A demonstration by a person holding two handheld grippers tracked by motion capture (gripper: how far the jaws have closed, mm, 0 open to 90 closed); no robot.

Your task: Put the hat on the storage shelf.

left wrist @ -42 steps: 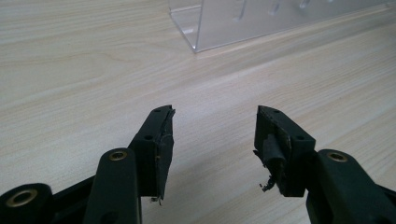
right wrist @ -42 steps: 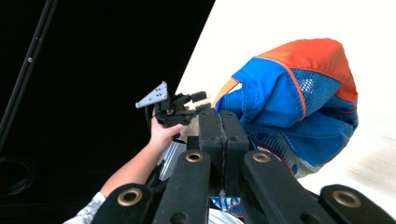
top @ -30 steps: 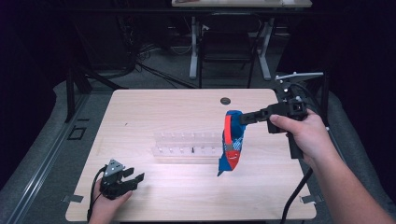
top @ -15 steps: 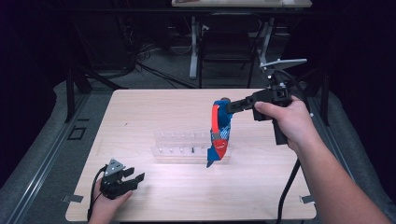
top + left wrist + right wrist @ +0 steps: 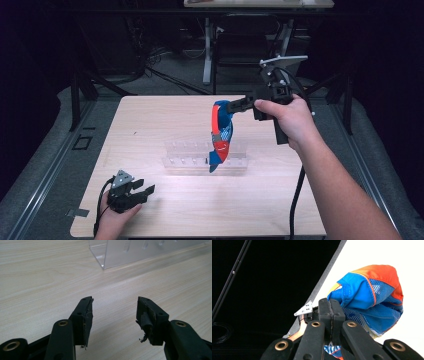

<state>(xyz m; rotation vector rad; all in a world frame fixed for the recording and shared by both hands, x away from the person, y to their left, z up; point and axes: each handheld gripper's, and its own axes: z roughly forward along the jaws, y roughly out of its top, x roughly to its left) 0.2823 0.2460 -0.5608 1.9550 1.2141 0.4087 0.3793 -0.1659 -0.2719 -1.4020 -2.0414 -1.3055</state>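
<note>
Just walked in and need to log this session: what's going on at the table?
A person works two hand-held grippers. The right gripper is shut on a blue and orange cloth, holding it up so it hangs over a clear rack mid-table. The left gripper rests open on the table near the front left corner.

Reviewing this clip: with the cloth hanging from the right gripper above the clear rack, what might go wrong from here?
1. The right gripper pinches only an edge of the blue and orange cloth, so it may slip free.
2. The cloth's hanging tip sits at the clear rack; dragging could shift or tip it.
3. The left gripper rests open, away from the rack, so nothing steadies it.
</note>
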